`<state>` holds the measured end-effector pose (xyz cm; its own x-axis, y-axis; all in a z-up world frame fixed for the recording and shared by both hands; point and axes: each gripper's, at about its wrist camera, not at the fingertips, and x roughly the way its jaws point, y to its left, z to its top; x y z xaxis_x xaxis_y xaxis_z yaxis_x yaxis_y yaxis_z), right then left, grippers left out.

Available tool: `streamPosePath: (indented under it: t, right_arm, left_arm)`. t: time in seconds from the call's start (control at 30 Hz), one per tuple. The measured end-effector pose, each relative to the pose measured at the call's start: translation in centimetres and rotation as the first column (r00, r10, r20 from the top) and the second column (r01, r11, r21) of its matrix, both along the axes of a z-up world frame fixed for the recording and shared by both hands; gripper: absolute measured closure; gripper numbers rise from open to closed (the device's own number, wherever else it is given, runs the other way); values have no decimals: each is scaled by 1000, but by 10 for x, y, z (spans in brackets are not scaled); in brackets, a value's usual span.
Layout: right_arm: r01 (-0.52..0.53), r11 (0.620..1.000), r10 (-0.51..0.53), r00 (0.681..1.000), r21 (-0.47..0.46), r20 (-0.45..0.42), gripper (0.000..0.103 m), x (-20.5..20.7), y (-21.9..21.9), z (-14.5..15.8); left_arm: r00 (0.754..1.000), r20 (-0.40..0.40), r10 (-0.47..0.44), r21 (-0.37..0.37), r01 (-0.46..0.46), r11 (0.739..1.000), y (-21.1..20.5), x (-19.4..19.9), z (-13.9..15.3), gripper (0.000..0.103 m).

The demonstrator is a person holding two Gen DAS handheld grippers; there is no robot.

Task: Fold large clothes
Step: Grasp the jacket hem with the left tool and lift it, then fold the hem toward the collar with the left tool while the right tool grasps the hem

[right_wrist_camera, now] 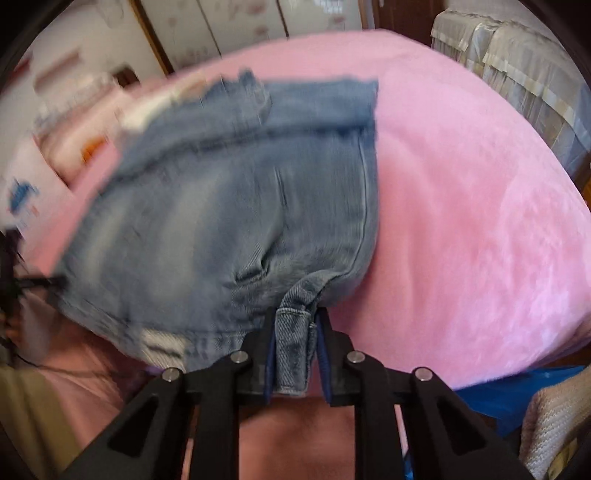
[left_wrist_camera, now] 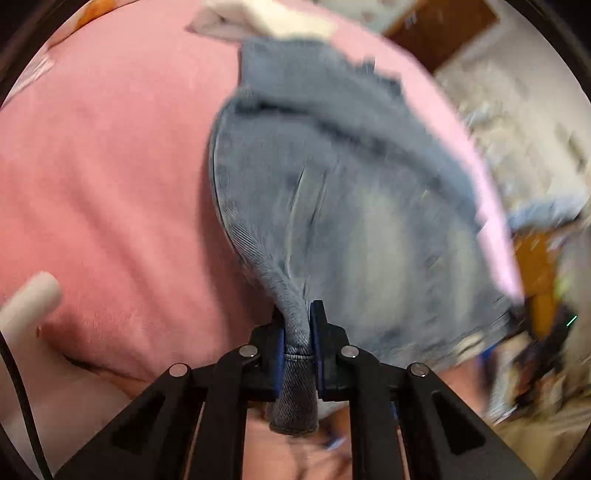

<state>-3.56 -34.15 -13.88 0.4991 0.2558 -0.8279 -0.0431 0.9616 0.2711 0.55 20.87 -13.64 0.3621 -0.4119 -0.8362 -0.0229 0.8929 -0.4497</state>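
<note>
Jeans (left_wrist_camera: 332, 192) of faded blue denim are spread across a pink plush blanket (left_wrist_camera: 110, 184), and they fill the middle of both wrist views; the cloth is blurred over most of its area, sharp only near the fingers. In the left wrist view the denim runs away from the camera toward a frayed far edge, with a stitched seam curving down its left side, and its right side reaches the blanket's edge, beyond which lies a pale patterned floor (left_wrist_camera: 517, 122). The pink blanket (right_wrist_camera: 461, 221) covers the whole surface to the right of the jeans (right_wrist_camera: 229, 206) in the right wrist view, and wooden-framed cabinet doors (right_wrist_camera: 229, 33) stand behind it. A cream frilled cover (right_wrist_camera: 517, 74) hangs over furniture at the upper right of that view. A white folded cloth (left_wrist_camera: 273, 18) lies on the blanket just beyond the far edge of the denim in the left wrist view. The left gripper (left_wrist_camera: 297, 354) is clamped tight on a bunched, hemmed fold of denim that sticks out below its blue pads. The right gripper (right_wrist_camera: 295, 350) holds a hemmed edge of the jeans between its fingers; the left pad presses on the cloth, while a narrow gap shows beside the right one.
</note>
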Motion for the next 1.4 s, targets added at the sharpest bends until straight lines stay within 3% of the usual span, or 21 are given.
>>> streamPosePath:
  t: [0.23, 0.43, 0.5, 0.63, 0.67, 0.77, 0.8, 0.87, 0.93, 1.03, 1.23, 1.4]
  right_arm:
    - [7, 995, -22, 987, 96, 160, 86, 57, 4, 71]
    - [103, 983, -134, 969, 150, 209, 86, 144, -13, 105]
    - [137, 978, -168, 965, 160, 202, 86, 180, -21, 107]
    - [215, 962, -242, 957, 165, 162, 85, 252, -31, 92]
    - [243, 958, -264, 955, 155, 136, 85, 274, -32, 81]
    - [334, 937, -342, 938, 102, 66, 75, 319, -36, 47]
    - [358, 931, -362, 931, 75, 52, 70, 329, -38, 37]
    - [346, 935, -347, 938, 75, 9, 64, 343, -39, 14]
    - [316, 945, -315, 949, 83, -28, 63, 346, -38, -6]
    - [289, 956, -285, 956, 54, -62, 63, 341, -37, -27]
    - [247, 966, -243, 968, 81, -55, 56, 324, -52, -45]
    - [210, 972, -205, 977, 109, -60, 52, 318, -59, -50]
  left_arm:
    - [984, 119, 136, -154, -117, 981, 7, 61, 69, 93]
    - [949, 142, 280, -148, -260, 954, 16, 158, 91, 93]
    - [937, 150, 316, -140, -296, 945, 26, 188, 92, 103]
    - [882, 209, 421, -91, -411, 907, 46, 265, 83, 103]
    - [870, 213, 445, -70, -441, 895, 51, 277, 77, 96]
    - [876, 189, 444, 6, -453, 892, 56, 310, 52, 76]
    - [900, 160, 405, 45, -417, 908, 54, 323, 38, 71]
    - [930, 125, 345, 83, -356, 931, 48, 333, 22, 71]
    - [966, 101, 237, 112, -248, 962, 35, 339, 4, 71]
    - [991, 84, 100, 137, -111, 984, 17, 340, -15, 71]
    - [995, 72, -63, 90, 56, 994, -7, 341, -33, 69]
    - [986, 34, -162, 119, 157, 980, -28, 340, -47, 41]
